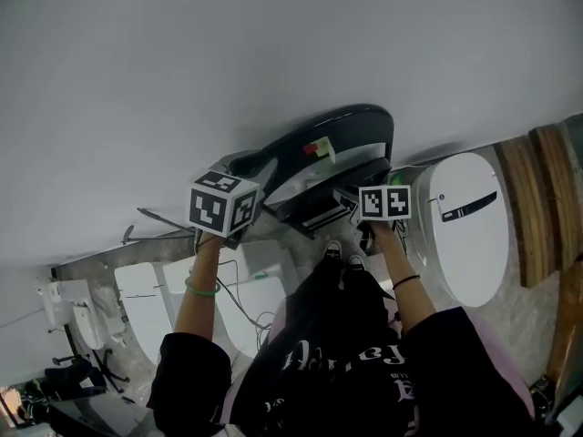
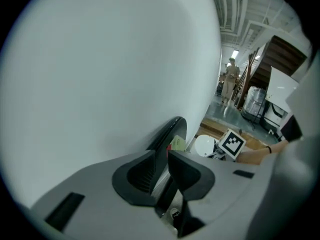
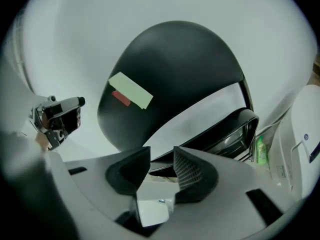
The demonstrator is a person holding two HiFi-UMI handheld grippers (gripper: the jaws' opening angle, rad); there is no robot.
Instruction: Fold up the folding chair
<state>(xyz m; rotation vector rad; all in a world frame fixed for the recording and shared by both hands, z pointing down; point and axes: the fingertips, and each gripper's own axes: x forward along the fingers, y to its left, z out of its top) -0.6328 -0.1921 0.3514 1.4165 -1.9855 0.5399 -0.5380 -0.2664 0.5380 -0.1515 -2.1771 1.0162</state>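
Black folding chair (image 1: 337, 135): it is leaning up against the white wall (image 1: 182, 62), and you are holding it between your two grippers, just beyond your shoes (image 1: 342, 255).
Chair parts: the rounded back is showing in the right gripper view with the wall visible through the gap below it, and the rimmed seat is lying under that gap.
Pale green sticker (image 3: 131, 90): it is sitting on the chair's back, with a small red label (image 3: 120, 98) touching its lower edge.
Left gripper (image 2: 161, 166): you are pointing it along the chair's thin black edge. The jaws are standing close together with that edge running between them, and the pads are pressing on it.
Right gripper (image 3: 159, 166): you are keeping the jaws partly apart, and they are closing on the dark rim of the seat that is crossing between them.
Marker cubes: in the head view each is facing up at you, the left one at the chair's near corner and the right one at its lower edge.
White oval shell (image 1: 465, 226): it is standing just to the right of the chair.
Green bottle (image 3: 260, 151): it is showing between the chair and that shell.
Person (image 2: 231, 79): someone is standing well away down the hall.
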